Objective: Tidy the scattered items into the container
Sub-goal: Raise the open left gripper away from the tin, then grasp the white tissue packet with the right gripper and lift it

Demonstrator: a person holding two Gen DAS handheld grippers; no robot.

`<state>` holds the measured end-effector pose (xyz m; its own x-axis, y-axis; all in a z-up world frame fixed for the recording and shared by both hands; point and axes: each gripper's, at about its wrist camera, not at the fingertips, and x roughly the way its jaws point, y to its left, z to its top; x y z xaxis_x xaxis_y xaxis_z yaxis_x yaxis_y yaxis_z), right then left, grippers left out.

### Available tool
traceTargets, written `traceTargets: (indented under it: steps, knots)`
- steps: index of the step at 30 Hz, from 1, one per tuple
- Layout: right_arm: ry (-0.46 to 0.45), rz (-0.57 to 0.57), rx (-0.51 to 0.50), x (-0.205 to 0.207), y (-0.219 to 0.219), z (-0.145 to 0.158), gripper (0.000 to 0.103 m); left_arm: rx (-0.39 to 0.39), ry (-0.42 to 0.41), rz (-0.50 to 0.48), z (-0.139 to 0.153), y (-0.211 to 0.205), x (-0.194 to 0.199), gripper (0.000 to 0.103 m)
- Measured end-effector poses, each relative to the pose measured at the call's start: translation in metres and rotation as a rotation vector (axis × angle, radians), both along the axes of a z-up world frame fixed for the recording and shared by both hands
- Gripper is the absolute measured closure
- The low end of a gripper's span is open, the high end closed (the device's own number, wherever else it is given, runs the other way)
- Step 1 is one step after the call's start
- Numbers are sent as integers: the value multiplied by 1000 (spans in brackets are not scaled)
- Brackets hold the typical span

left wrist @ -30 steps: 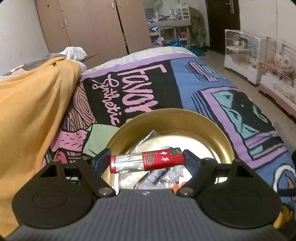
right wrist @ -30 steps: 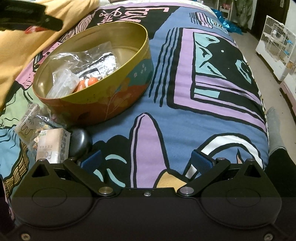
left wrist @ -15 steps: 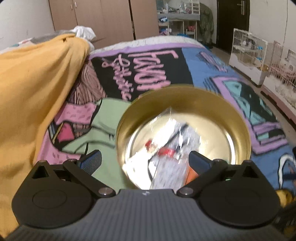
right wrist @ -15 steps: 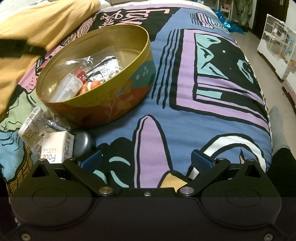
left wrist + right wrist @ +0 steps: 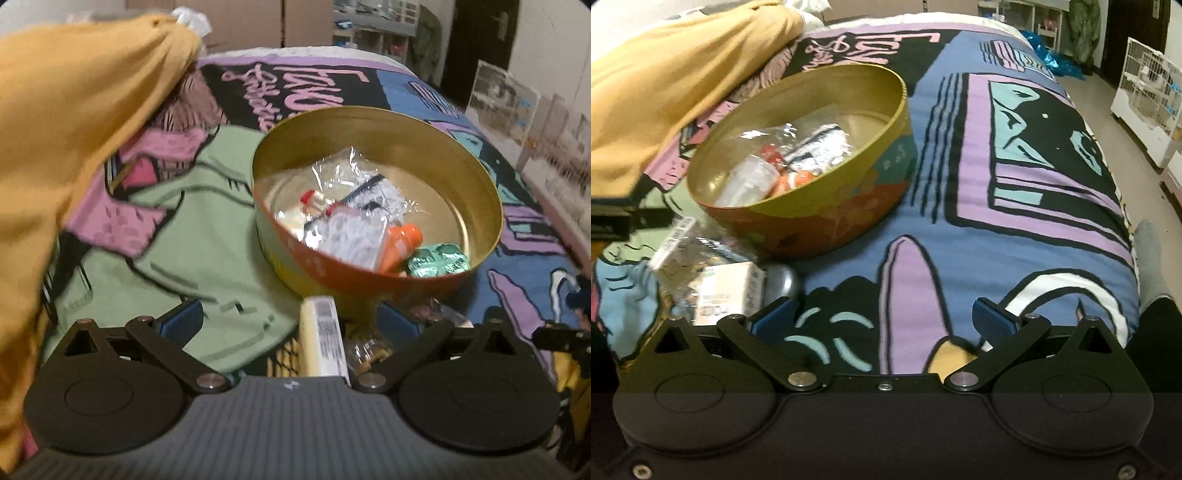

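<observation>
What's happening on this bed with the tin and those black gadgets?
A person holding a gripping tool in each hand is tidying small items into the round tin. It already holds plastic packets, a red lighter and an orange tube. The left tool is open and empty above a pale box lying outside the tin. The right tool is open over the bedspread, holding nothing.

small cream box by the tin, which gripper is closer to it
Left. The left gripper hangs open right over the small cream box, which lies between its fingers. The right gripper is open beside it, over bare bedspread.
</observation>
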<state>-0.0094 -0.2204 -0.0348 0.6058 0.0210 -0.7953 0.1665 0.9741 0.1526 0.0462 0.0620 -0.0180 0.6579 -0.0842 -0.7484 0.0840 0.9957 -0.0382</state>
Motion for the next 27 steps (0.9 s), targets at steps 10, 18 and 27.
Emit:
traceTargets:
  steps: [10,18,27]
  knots:
    - [30,89,4,-2,50,3,0,-176,27,43,-29,29,-27,0]
    - [31,187,-38,16,97,10,1,-293,-8,6,-35,44,-43,0]
    - [163,168,-62,45,118,-11,33,-377,-32,51,-35,55,-48,0]
